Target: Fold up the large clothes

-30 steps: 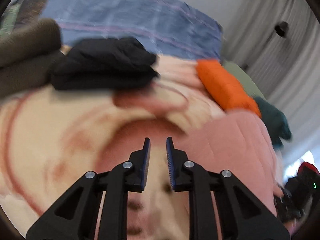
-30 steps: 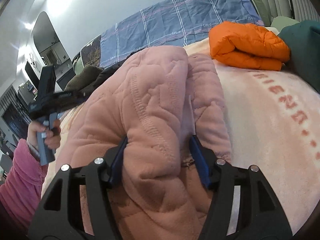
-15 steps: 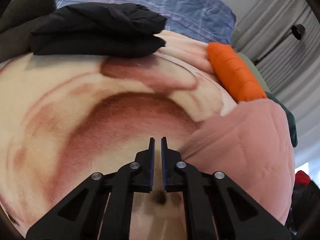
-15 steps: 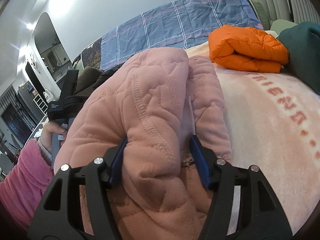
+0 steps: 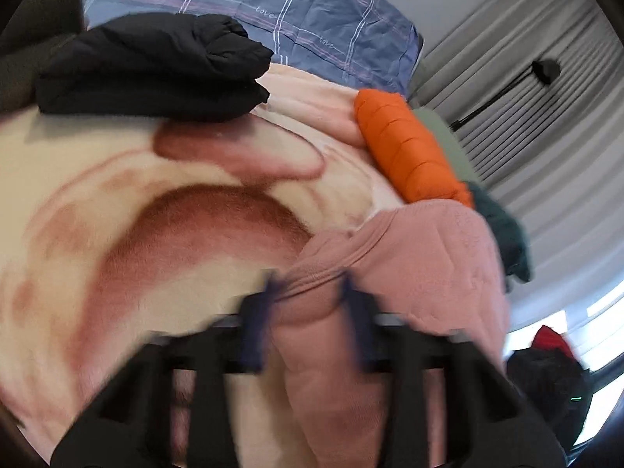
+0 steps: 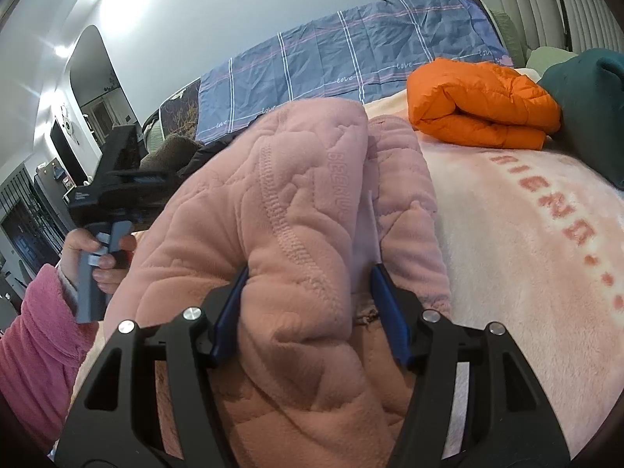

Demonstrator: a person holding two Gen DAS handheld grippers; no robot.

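Observation:
A pink quilted fleece garment [image 6: 296, 179] lies bunched on the printed pink blanket [image 6: 526, 234]. My right gripper [image 6: 308, 273] is shut on a thick fold of it, with the fabric bulging up between the blue pads. In the left wrist view the same pink garment [image 5: 421, 257] sits at the right. My left gripper [image 5: 308, 284] is blurred; its jaws are opening, and a rolled edge of the fleece lies between them. The right wrist view shows a person's hand [image 6: 97, 249] holding that left gripper's handle at the far left.
A folded black garment [image 5: 148, 66] lies at the back left, with a brown one [image 5: 23, 58] beside it. A folded orange puffer jacket [image 6: 479, 105] and a teal garment [image 6: 589, 105] sit at the back right. A blue checked sheet [image 6: 351, 50] covers the bed's head.
My left gripper has moved right and down onto the pink garment's edge. Its jaws closed empty, then parted, and fleece now lies between them. The right gripper has kept its hold.

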